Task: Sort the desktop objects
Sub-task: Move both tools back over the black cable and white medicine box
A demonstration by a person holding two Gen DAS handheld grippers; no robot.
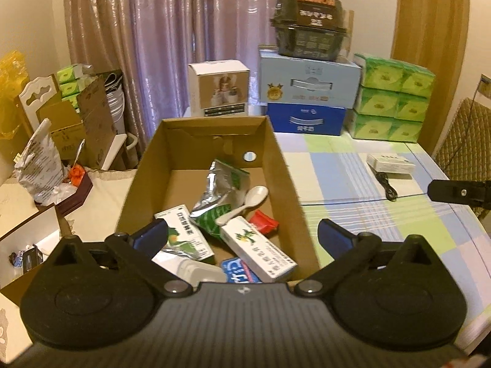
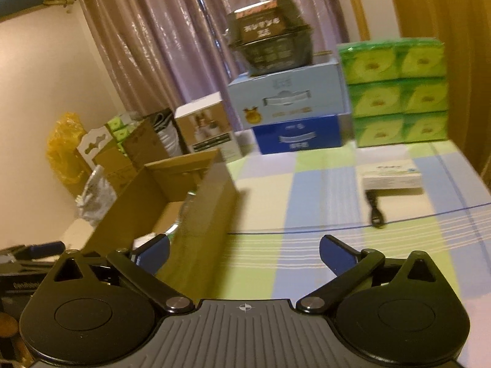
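Observation:
An open cardboard box (image 1: 285, 165) stands on the table's left part. Inside lie a white spoon (image 1: 244, 204), a silver-green pouch (image 1: 216, 194), two white-green medicine cartons (image 1: 259, 250), a red packet (image 1: 264, 220) and a blue packet (image 1: 239, 271). My left gripper (image 1: 242, 236) hangs open above the box's near end, holding nothing. My right gripper (image 2: 244, 253) is open and empty over the checked cloth, just right of the box (image 2: 202, 214). A small white box (image 2: 392, 178) and a black cable (image 2: 376, 211) lie on the cloth at the far right.
At the table's back stand a white product box (image 1: 219, 89), stacked blue cartons (image 1: 307, 104) topped by a black container (image 1: 310, 27), and green tissue packs (image 1: 396, 98). Cardboard, bags and a chair crowd the left side (image 1: 61, 128). The right gripper's tip (image 1: 457, 191) shows at the right edge.

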